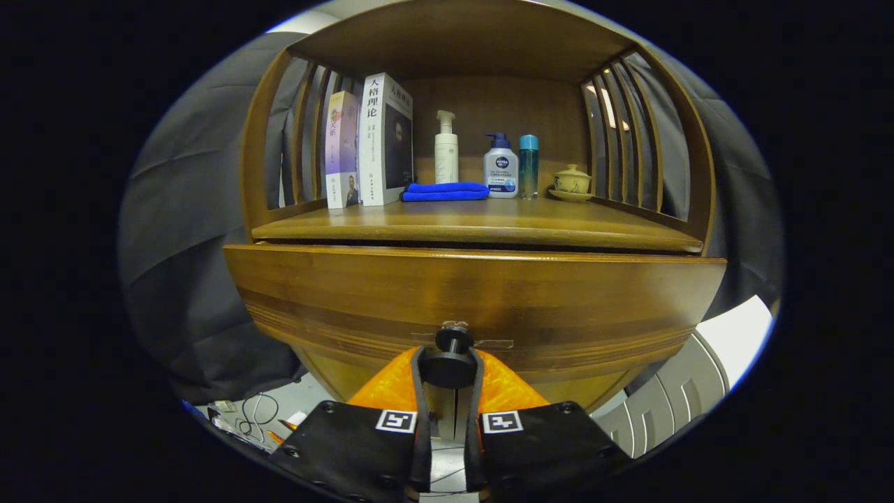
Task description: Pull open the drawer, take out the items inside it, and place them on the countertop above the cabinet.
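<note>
Wooden drawer (475,293) stands slightly pulled out, its knob (452,356) clamped between the tool (448,367) fingers.

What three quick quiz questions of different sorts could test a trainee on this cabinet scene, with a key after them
1. True or false: the gripper has its jaws closed around the drawer knob.
2. Multiple choice: what lies flat on the countertop beside the books? A) blue cloth B) spoon C) plate
3. Fill in: the small lidded cup stands at the far ____ end of the row of things, as seen.

Key: 1 true; 2 A, the blue cloth; 3 right.
</note>
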Available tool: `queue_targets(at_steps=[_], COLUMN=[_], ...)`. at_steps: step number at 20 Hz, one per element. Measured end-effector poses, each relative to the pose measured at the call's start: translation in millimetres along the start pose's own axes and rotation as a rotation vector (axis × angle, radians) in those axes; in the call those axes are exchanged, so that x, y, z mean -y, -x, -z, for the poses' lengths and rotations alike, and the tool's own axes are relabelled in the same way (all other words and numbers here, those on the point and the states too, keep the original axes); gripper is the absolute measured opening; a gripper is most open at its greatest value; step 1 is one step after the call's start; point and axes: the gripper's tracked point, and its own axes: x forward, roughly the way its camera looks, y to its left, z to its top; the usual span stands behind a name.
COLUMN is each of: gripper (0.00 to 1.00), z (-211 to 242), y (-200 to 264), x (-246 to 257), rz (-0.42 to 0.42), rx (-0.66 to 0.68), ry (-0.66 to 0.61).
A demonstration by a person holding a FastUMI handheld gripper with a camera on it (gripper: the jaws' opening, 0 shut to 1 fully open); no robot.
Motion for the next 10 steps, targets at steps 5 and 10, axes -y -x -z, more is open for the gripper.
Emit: queue_targets(at_steps=[5, 10], gripper=[0.20, 0.20], z=[14.6, 28.0], y=[37.5, 66.8], x=[-4.1, -8.3], rz=[-0.035, -0.052], rx=[0.005, 0.011], ry=[0.009, 0.019])
